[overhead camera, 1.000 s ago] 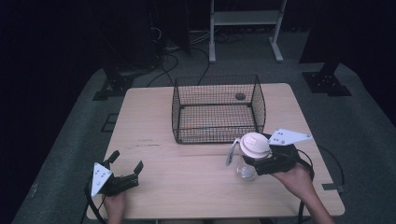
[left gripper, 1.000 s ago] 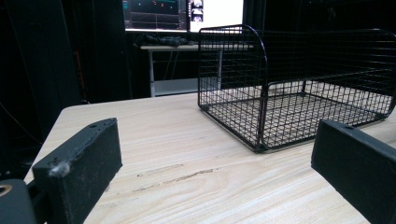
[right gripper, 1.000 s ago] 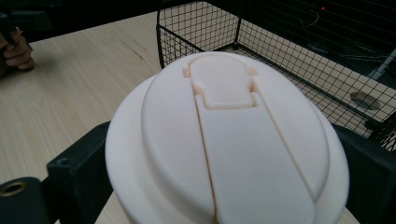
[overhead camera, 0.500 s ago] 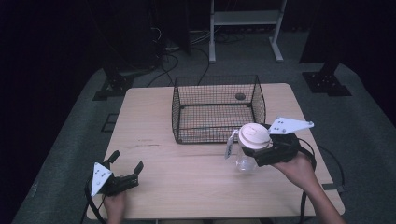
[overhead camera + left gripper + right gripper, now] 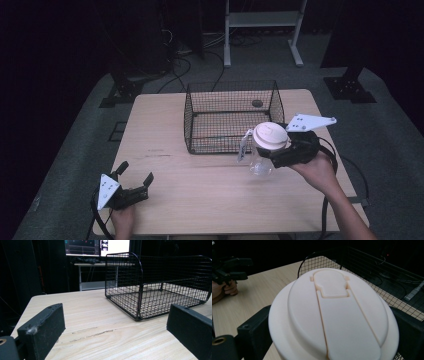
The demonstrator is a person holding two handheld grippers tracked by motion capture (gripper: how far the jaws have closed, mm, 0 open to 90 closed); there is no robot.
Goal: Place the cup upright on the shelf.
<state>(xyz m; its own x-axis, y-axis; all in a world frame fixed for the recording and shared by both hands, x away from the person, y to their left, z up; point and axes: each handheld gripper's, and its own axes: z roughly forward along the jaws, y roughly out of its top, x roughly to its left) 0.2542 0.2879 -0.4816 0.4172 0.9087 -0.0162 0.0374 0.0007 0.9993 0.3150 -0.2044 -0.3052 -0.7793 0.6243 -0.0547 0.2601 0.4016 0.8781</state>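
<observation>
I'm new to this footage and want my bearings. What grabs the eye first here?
The clear cup with a white lid, gripped by the right gripper and raised beside the front right corner of the black wire basket; its lid looms large in the right gripper view. The left gripper rests open near the table's front left corner.

**Black grippers, grey plates, bare forearms**

Each hand carries a black two-jaw tool. The left gripper (image 5: 134, 178) has blocky matte jaws; one jaw tip shows pale scuffing and a brass-coloured screw sits near its base. A grey three-cornered plate (image 5: 107, 190) tops it, dotted with small holes. The right gripper (image 5: 270, 155) bears a like plate (image 5: 310, 122). Black cables (image 5: 334, 155) trail from both. No sleeves cover the forearms.
</observation>
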